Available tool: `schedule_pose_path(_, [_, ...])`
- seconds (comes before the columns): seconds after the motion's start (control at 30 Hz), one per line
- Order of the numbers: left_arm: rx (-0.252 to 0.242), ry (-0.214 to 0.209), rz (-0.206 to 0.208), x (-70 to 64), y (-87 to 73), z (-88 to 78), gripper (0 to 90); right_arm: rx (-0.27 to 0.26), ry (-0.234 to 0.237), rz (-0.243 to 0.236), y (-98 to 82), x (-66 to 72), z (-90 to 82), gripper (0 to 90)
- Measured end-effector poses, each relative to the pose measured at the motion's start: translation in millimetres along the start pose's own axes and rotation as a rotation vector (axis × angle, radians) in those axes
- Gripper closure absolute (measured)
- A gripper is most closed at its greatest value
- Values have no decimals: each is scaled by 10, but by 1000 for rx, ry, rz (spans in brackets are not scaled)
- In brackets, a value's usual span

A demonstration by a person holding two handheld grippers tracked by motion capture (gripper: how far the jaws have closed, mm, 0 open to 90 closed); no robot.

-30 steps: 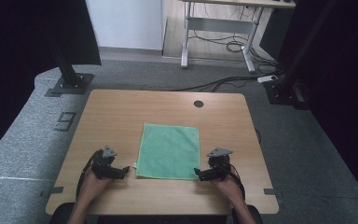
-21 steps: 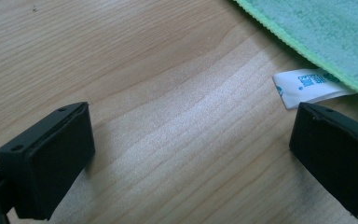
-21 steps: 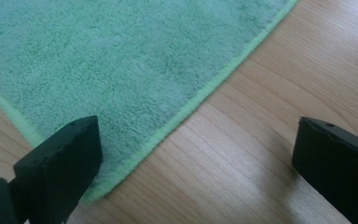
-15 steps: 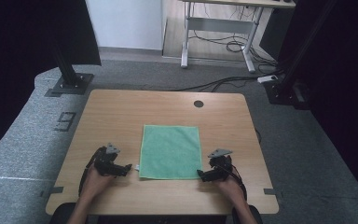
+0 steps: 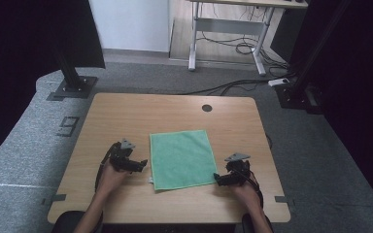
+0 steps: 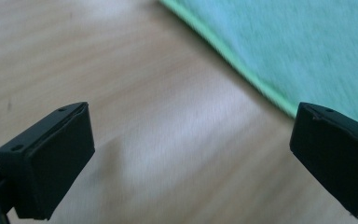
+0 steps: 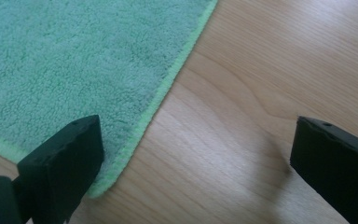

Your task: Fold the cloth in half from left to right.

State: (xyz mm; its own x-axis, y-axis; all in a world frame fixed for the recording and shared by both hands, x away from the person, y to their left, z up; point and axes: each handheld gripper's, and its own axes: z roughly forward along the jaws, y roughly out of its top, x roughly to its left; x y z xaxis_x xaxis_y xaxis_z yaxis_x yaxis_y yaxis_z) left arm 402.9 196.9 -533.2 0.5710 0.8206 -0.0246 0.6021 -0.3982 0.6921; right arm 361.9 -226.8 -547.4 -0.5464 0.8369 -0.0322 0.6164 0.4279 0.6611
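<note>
Since 1 second ago both grippers have edged nearer the flat square green terry cloth (image 5: 181, 158) on the light wooden table (image 5: 126, 116). The left gripper (image 6: 191, 154) and right gripper (image 7: 196, 158) gape wide, holding nothing, each straddling a cloth edge.

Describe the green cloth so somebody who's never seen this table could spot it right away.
Find the light wooden table in the high view. Near its front edge, between the left gripper and the right gripper, lies the green cloth, spread flat. It is a square of fuzzy towelling with a brighter green hem.
</note>
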Motion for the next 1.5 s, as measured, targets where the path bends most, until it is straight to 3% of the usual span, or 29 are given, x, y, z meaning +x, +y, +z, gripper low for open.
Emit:
schedule_pose_path(0.2, [0, 21, 9, 24, 248, 187, 0, -1, -13, 23, -27, -95, -15, 32])
schedule_pose_path(0.37, [-16, 39, -15, 49, 383, 329, 1, -3, -18, 33, -41, -155, -22, 36])
schedule_pose_path(0.5, [-17, 62, -26, 54, 454, 460, 2, -6, -22, 48, -58, -218, -27, 36])
schedule_pose_path(0.73, [23, 97, -38, 57, 471, 660, 0, -13, -16, 63, -79, -276, -27, 41])
schedule_pose_path(0.83, [28, 112, -30, 62, 469, 648, 0, -14, -11, 59, -78, -277, -27, 45])
schedule_pose_path(1.1, [38, 112, -57, 116, 365, 543, 0, -19, 10, 47, -58, -235, -6, 56])
schedule_pose_path(1.5, [54, 113, -77, 210, 3, 180, 2, -25, 58, 3, 24, -22, 62, 56])
